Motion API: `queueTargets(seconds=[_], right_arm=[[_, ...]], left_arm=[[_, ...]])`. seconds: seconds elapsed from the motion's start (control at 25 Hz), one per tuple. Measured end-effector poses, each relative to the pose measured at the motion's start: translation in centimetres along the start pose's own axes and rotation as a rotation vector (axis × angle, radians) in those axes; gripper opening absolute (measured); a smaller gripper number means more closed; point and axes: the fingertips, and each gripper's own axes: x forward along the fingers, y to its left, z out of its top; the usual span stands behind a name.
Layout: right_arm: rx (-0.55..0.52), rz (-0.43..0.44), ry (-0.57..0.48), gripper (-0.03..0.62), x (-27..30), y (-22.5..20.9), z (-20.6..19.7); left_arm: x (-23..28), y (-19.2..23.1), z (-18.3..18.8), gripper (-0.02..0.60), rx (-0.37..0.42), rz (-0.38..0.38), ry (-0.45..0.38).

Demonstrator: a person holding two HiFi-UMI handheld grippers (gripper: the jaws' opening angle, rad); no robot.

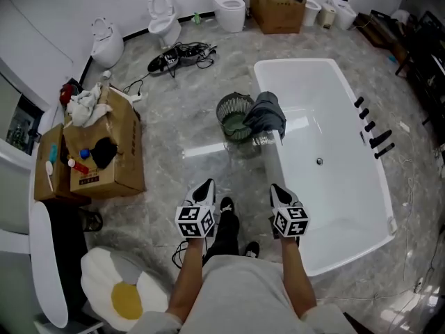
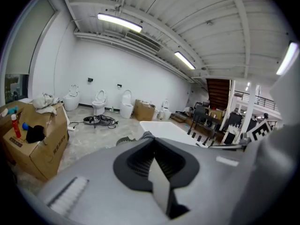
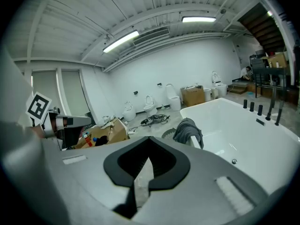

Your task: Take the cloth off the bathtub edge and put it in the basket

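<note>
At the far left edge of the white bathtub (image 1: pixel 299 62): one dark grey cloth (image 1: pixel 268 115), draped over the rim, hanging partly inside the tub and partly outside.

Just left of it, on the floor and touching or nearly touching the tub wall: one round wire basket (image 1: pixel 221 107), something green at its bottom, no grey cloth in it.

Task status: not begun, by the look of it. Cloth is on the rim and untouched. Left to do: reach, grasp, lift, and a short carry left into the basket.

Left gripper (image 1: pixel 206 185): jaws clenched together, nothing between them. Held near the person's body, pointing to the far side, roughly toward the basket, well apart from it.

Right gripper (image 1: pixel 277 188): jaws likewise pressed together and empty. Held level beside the left one over the tub's near left rim, aimed at the cloth, well short of it.

Forearms: both extended forward, roughly parallel.

Other items: cardboard boxes (image 1: pixel 104 155) at left; toilets (image 1: pixel 163 16) at far side.
</note>
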Motion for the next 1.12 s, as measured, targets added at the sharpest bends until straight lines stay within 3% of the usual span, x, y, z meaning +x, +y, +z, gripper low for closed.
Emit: queueTargets(seconds=[0.56, 1.12], right_arm=[[0.049, -0.102, 0.076, 0.002, 12.3, -3.2, 3.7], [0.036, -0.151, 0.086, 0.002, 20.1, -3.5, 7.2]], left_arm=[[15.3, 7.6, 6.5, 0.058, -0.069, -0.072, 0.021], [20.7, 14.4, 9.2, 0.058, -0.116, -0.109, 0.046]])
